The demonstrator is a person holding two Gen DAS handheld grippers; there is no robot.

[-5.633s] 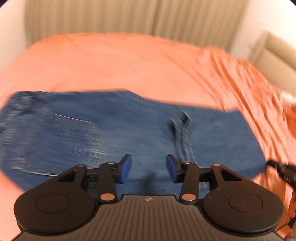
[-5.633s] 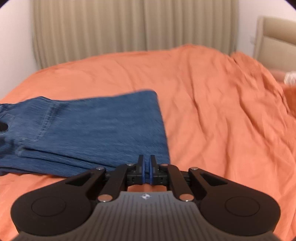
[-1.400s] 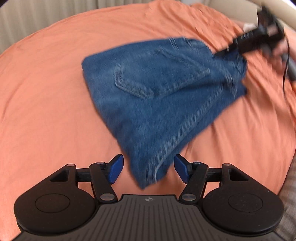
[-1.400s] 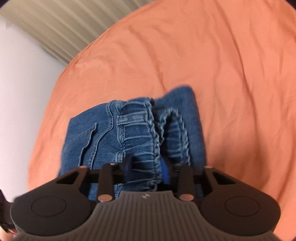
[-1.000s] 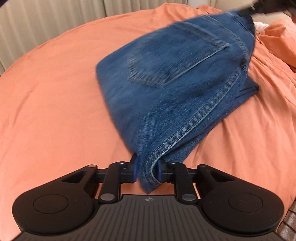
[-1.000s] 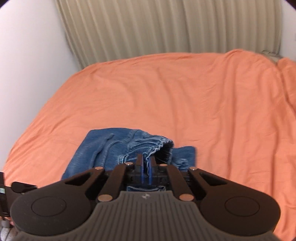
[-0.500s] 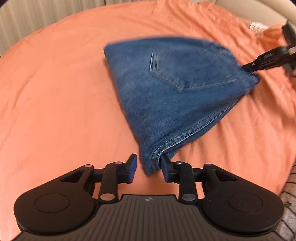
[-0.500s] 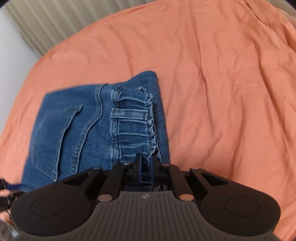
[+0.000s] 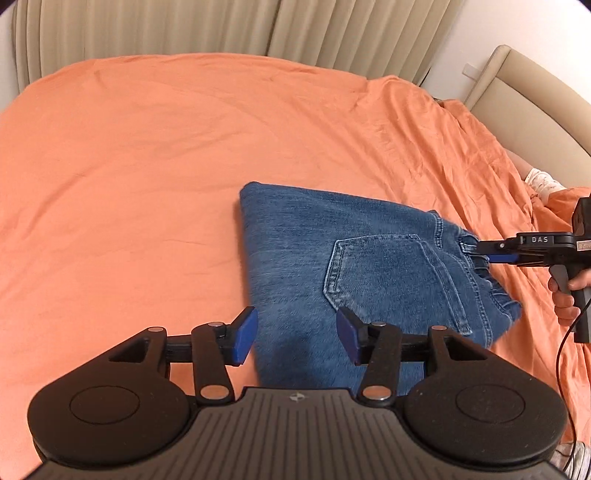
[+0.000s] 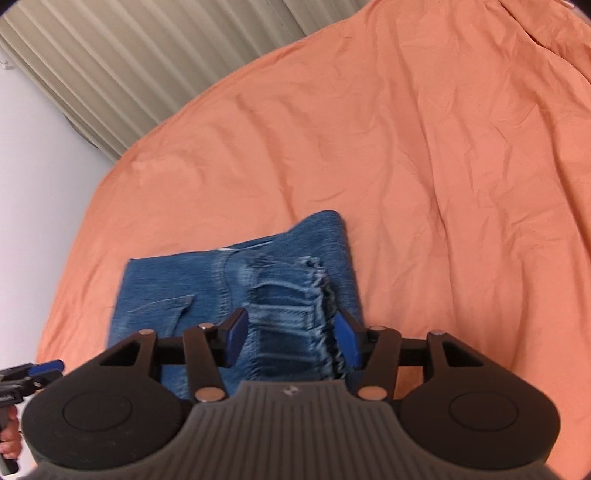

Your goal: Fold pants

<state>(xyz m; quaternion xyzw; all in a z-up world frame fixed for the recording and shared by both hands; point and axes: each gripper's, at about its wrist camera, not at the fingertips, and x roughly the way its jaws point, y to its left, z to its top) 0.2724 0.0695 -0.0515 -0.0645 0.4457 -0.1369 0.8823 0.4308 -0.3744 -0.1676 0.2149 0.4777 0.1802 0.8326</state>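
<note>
The jeans [image 9: 354, 266] lay folded into a compact bundle on the orange bedsheet [image 9: 129, 166], back pocket [image 9: 384, 273] facing up. From my left wrist camera, the long axis ran from the folded edge on the far left across to the gathered waistband [image 9: 484, 273] on the right, so the waist end pointed toward my right gripper [image 9: 495, 254]. In the right wrist view the waistband [image 10: 295, 314] sat directly in front of me, with the folded edge at the far end.

My left gripper [image 9: 297, 339] was released, its blue pads spread wide and hovering over the near edge of the denim, pinching nothing. My right gripper [image 10: 291, 338] was also let go, fingers apart on either side of the waistband, not clamping it. Beige curtains [image 9: 184, 29] hung behind the bed, and a padded headboard [image 9: 528, 96] stood off to the right.
</note>
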